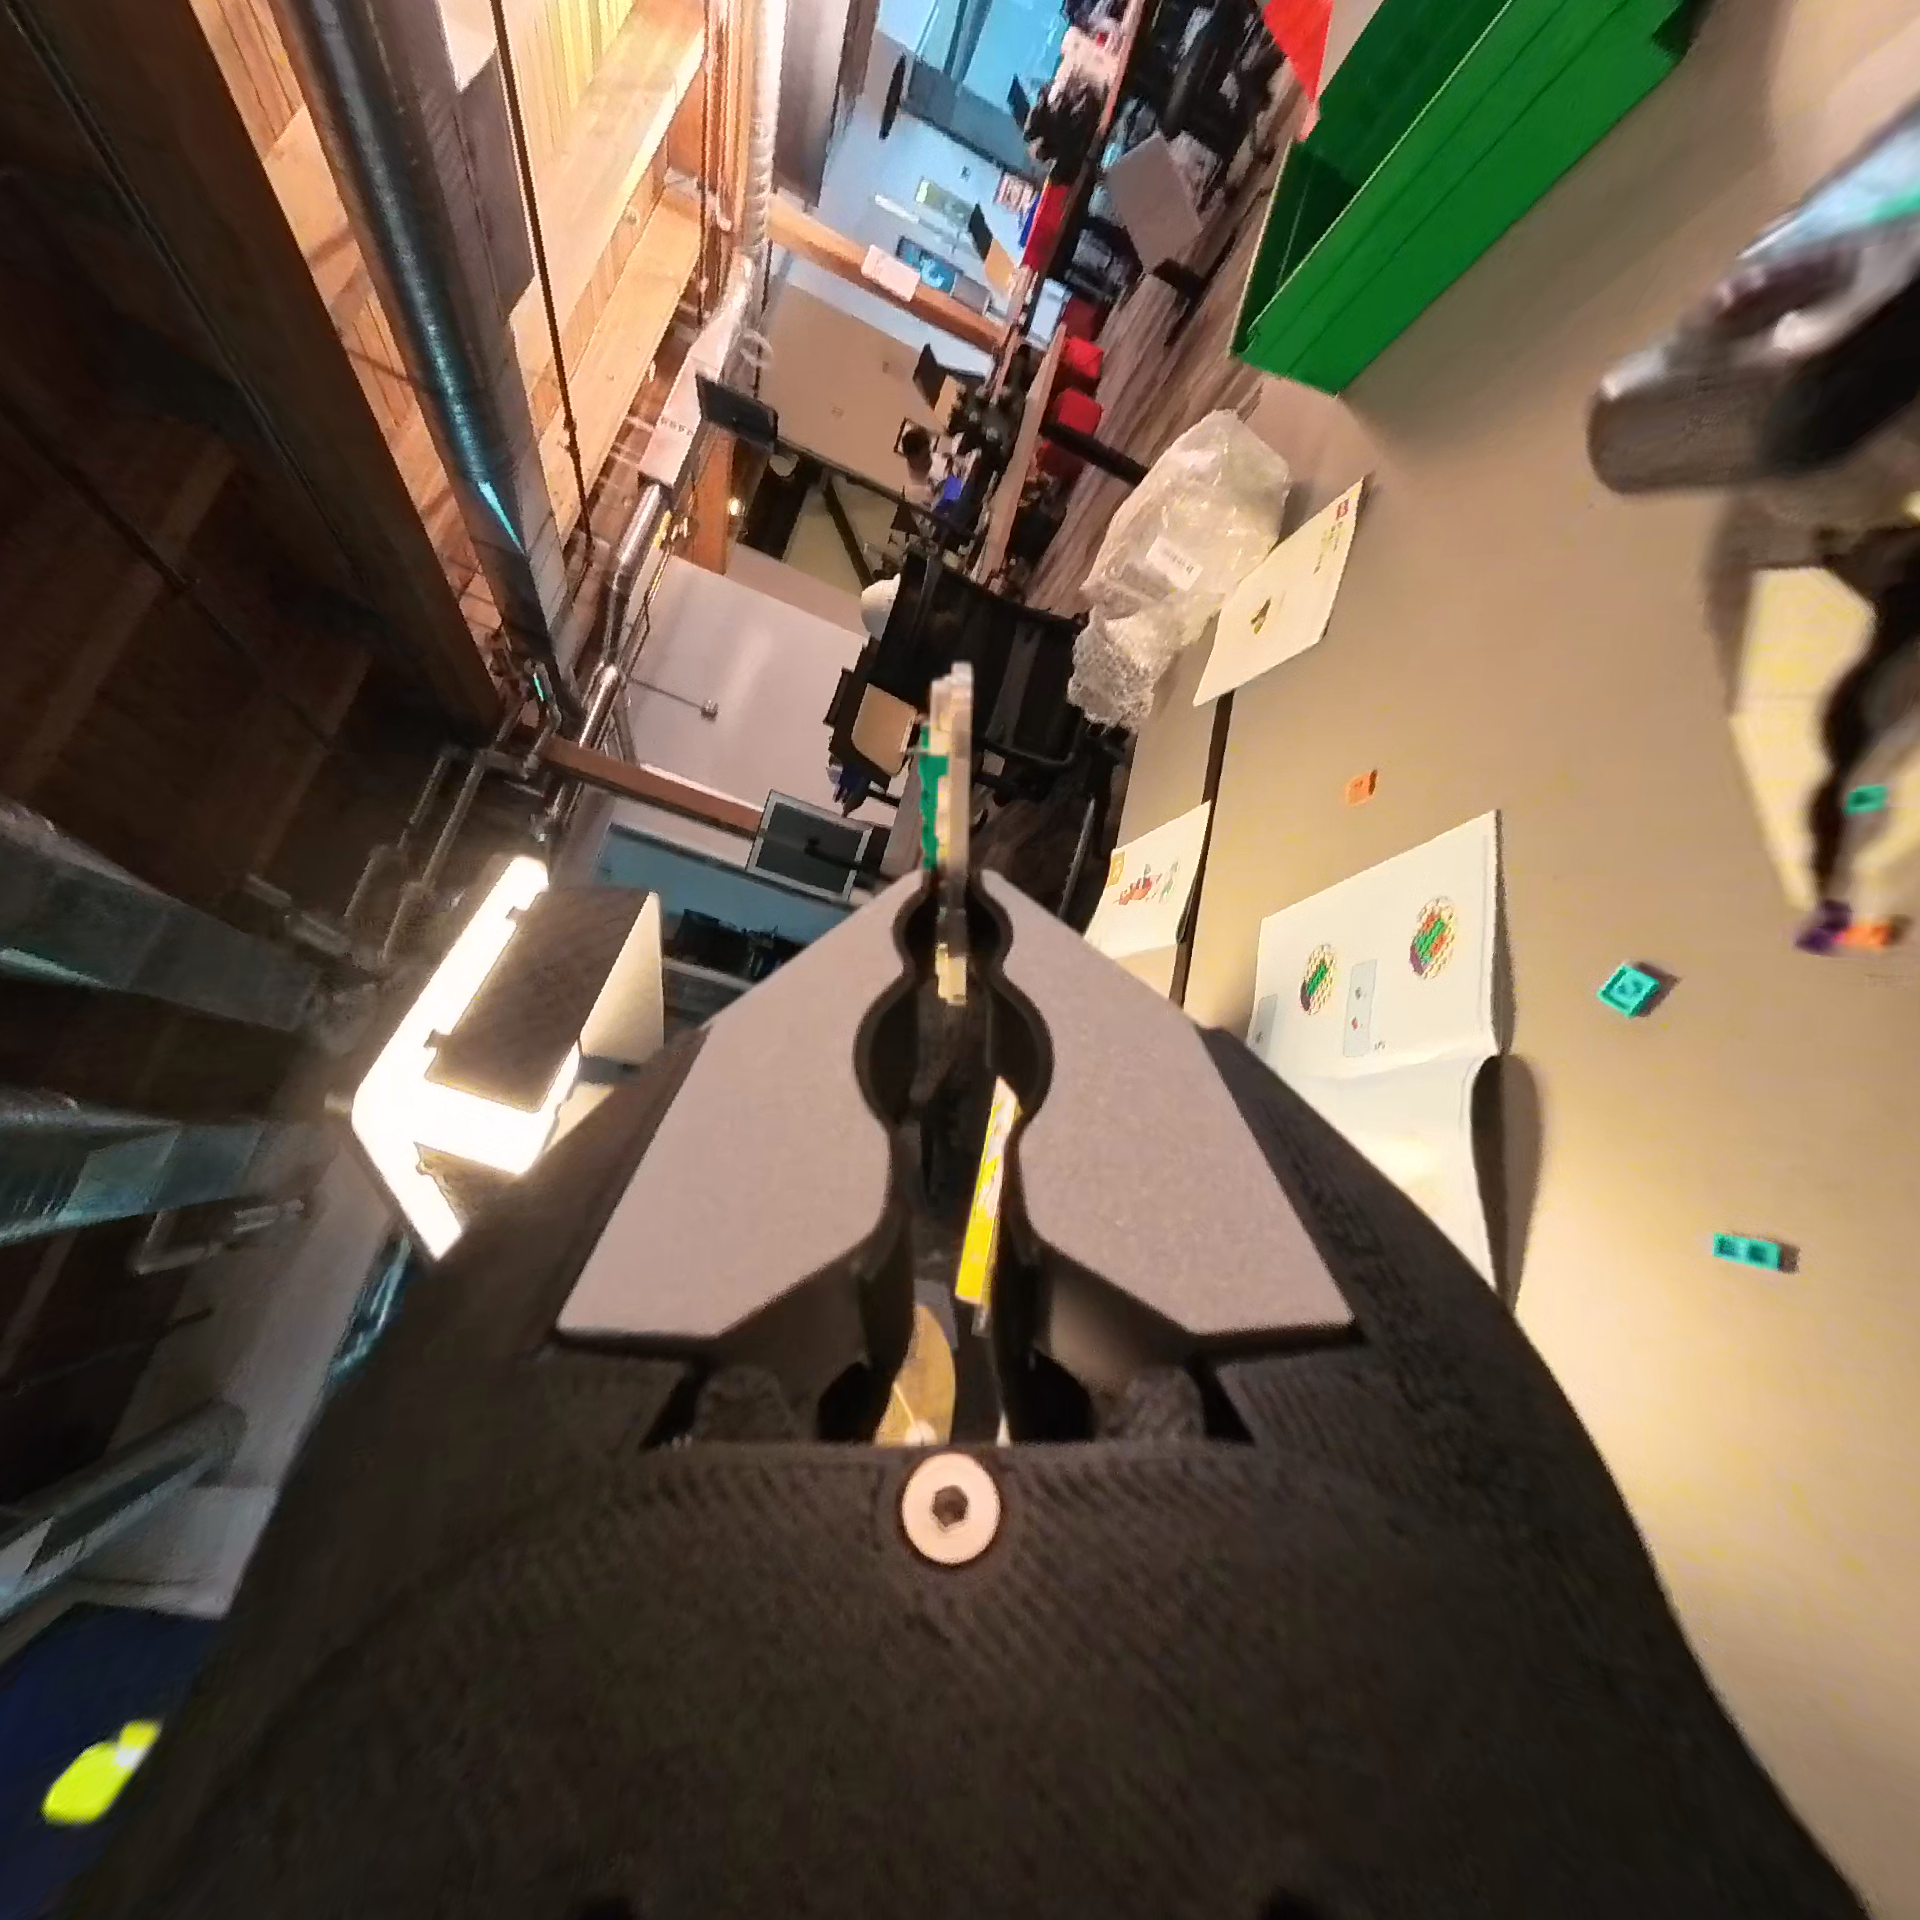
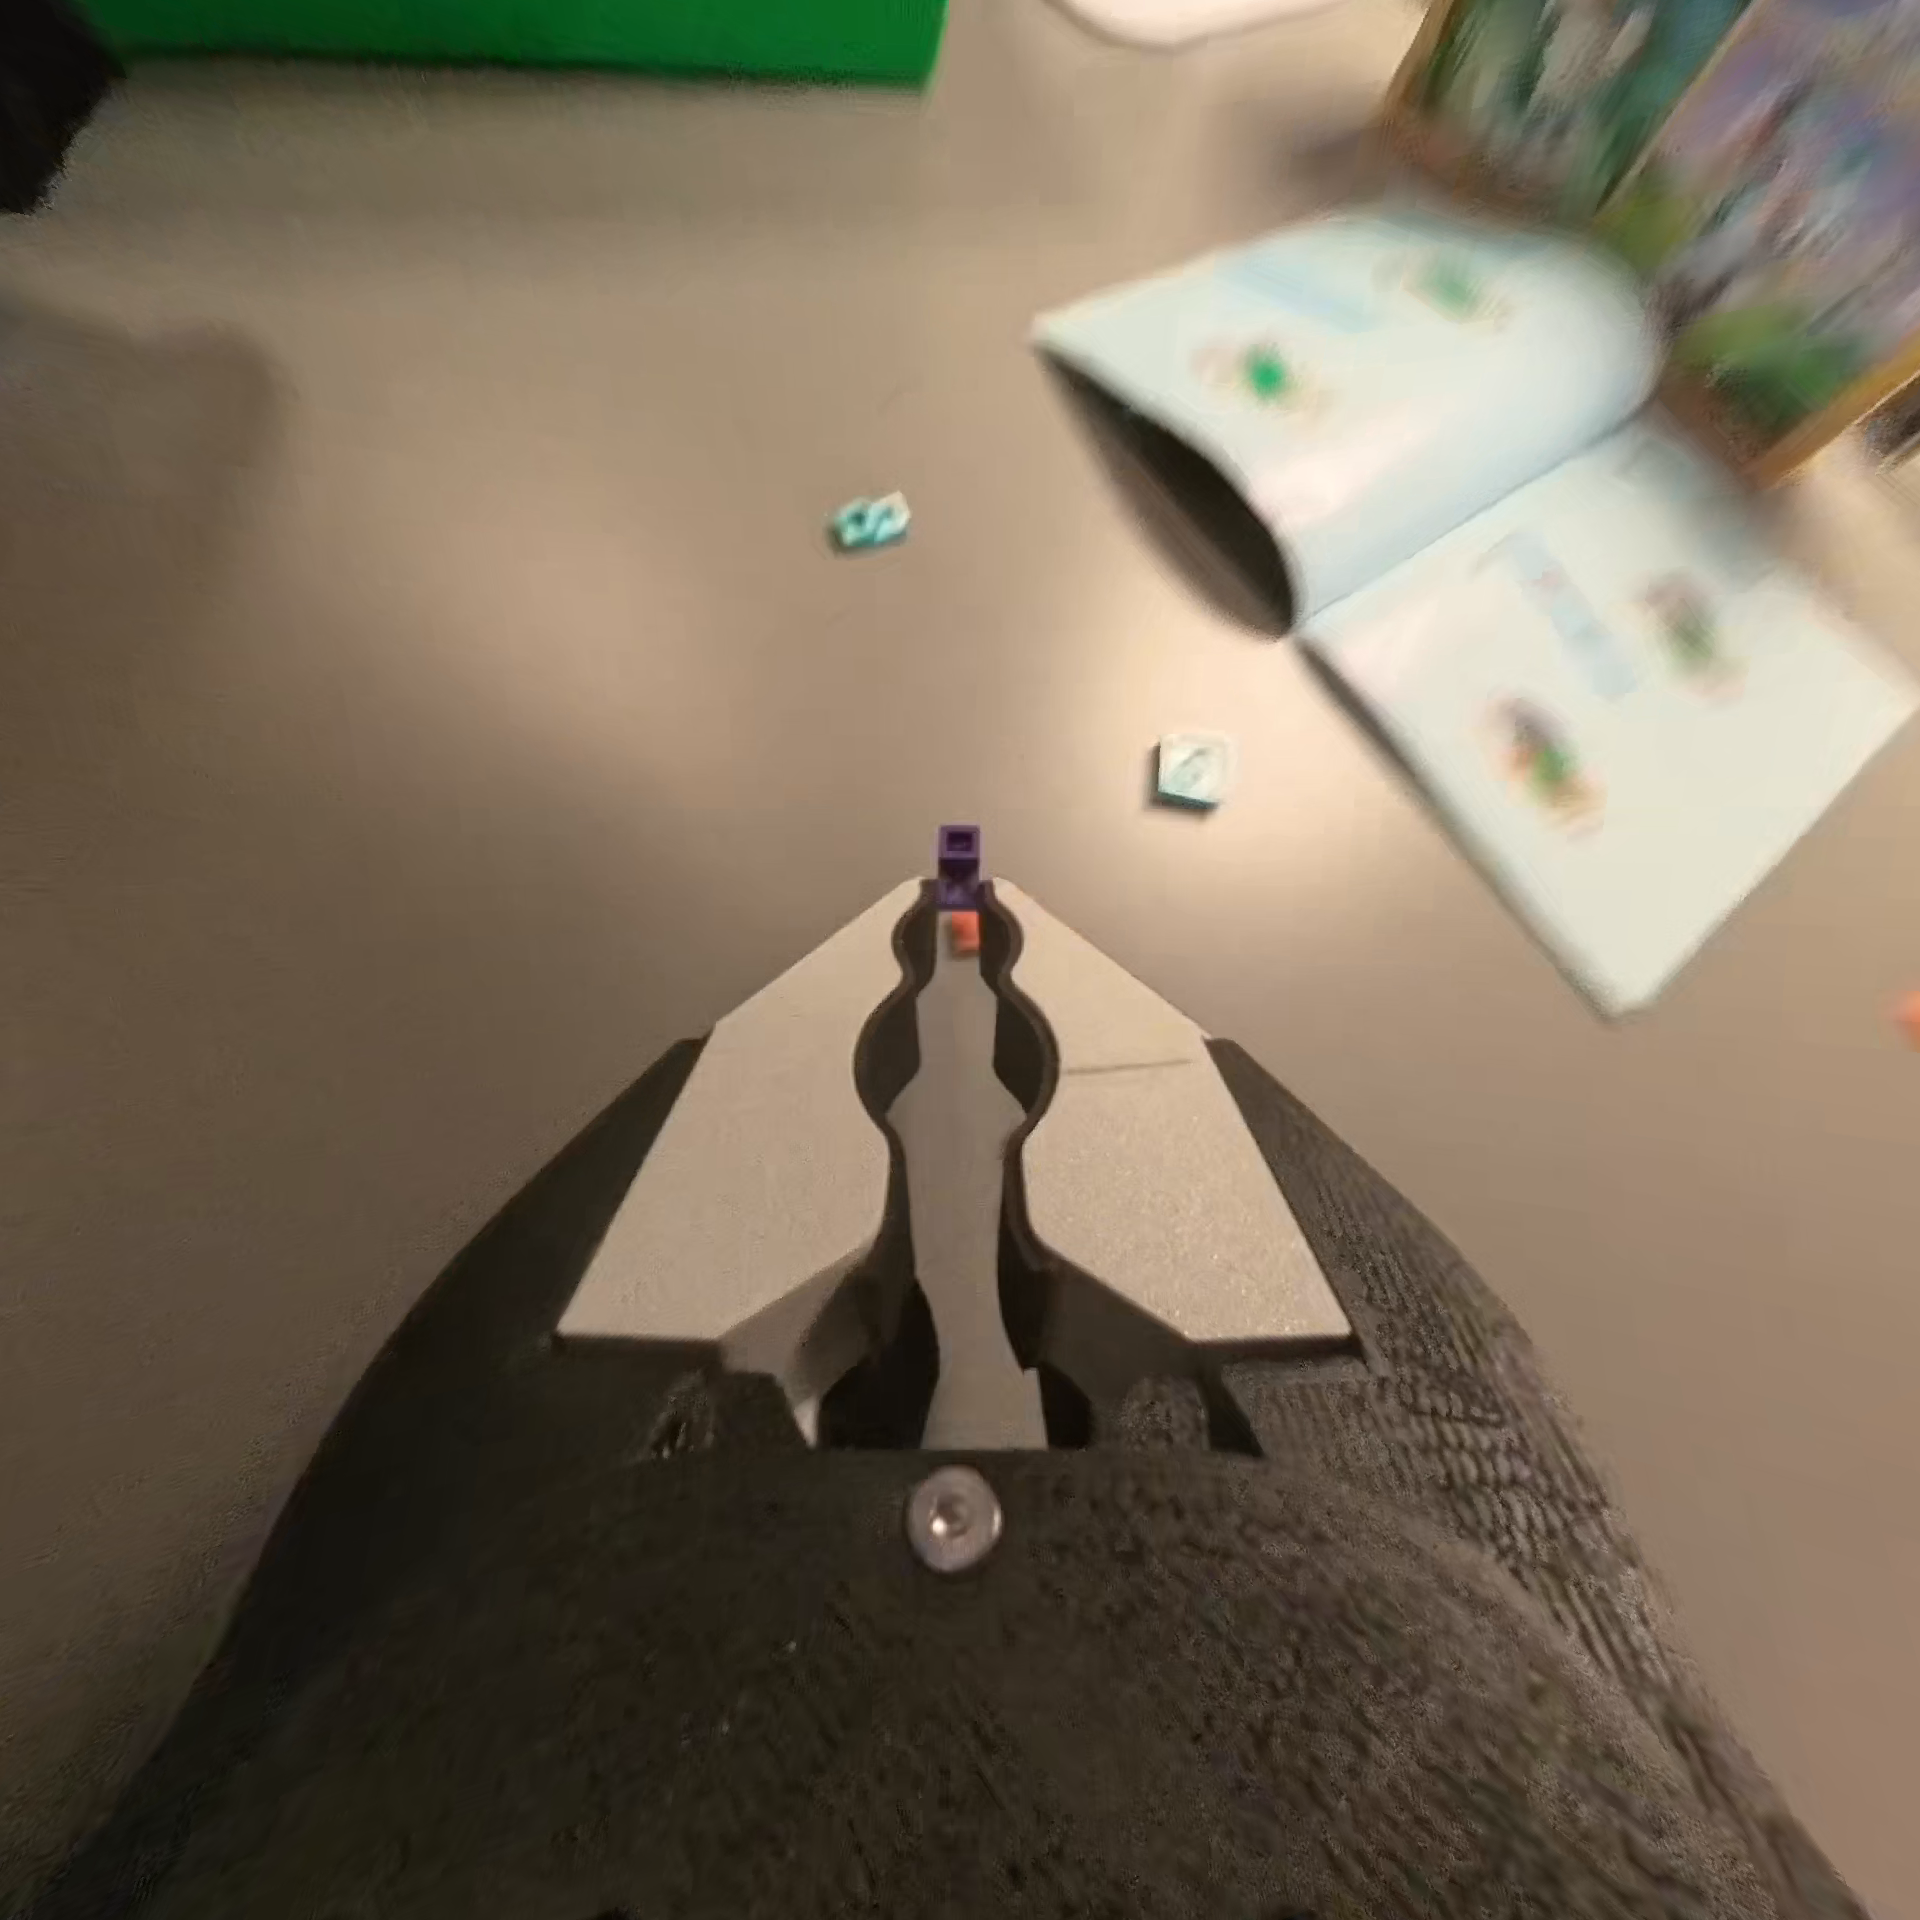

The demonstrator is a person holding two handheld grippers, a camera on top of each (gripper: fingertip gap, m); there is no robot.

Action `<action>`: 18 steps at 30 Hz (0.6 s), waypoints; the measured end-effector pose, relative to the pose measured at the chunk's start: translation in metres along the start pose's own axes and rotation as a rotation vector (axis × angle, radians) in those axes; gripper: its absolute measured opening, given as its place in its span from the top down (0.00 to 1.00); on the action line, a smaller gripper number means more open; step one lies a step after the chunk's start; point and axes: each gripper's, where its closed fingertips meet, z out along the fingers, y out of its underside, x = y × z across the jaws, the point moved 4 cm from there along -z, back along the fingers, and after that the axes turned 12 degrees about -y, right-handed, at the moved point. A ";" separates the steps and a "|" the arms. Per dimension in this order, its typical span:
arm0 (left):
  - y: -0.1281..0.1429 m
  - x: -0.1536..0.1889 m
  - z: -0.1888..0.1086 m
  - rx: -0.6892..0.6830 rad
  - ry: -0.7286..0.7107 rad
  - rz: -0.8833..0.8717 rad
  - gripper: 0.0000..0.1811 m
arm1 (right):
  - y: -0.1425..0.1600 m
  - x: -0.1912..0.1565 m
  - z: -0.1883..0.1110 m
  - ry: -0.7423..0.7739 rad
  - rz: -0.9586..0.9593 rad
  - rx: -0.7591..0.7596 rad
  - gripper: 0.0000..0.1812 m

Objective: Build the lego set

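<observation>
While we look along the left gripper (image 1: 948, 904), we see its two grey fingers drawn together on a thin pale plate (image 1: 951, 769) held edge-on, with green pieces (image 1: 928, 800) fixed along one face. That plate sticks out past the fingertips and runs back between them into the narrow gap. This view is rolled on its side, so the grey table (image 1: 1621, 1351) stands along the right edge.

On that table we see an open instruction booklet (image 1: 1382, 966), two teal pieces (image 1: 1634, 989) (image 1: 1754, 1251) lying apart from each other, a small orange piece (image 1: 1359, 787), loose printed sheets (image 1: 1283, 592), a crumpled clear bag (image 1: 1195, 520) and a green bin (image 1: 1455, 177). The right gripper (image 1: 1839, 930) shows blurred at the far right, tips pointing at the table.

From its own camera we see the right gripper (image 2: 961, 894) clamped on a small purple brick (image 2: 959, 854), which pokes out just beyond the tips; an orange bit (image 2: 964, 930) sits right behind it between the fingers. We cannot tell whether the two are joined. Beyond the tips, the teal pieces (image 2: 871, 523) (image 2: 1193, 769) lie well apart on the table, and the booklet (image 2: 1538, 582) lies to the right with a blurred box (image 2: 1714, 187) behind it.
</observation>
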 end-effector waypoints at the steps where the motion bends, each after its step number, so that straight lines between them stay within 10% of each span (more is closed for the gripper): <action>1: -0.005 0.002 0.000 0.029 0.012 0.005 0.98 | -0.012 0.006 -0.014 0.044 -0.097 0.047 0.97; 9: -0.058 0.031 0.003 0.272 0.124 0.059 0.98 | -0.150 0.020 -0.191 0.816 -1.328 0.212 0.97; 18: -0.103 0.049 -0.015 0.467 0.181 0.129 0.98 | -0.171 -0.042 -0.211 0.835 -2.220 -0.051 0.97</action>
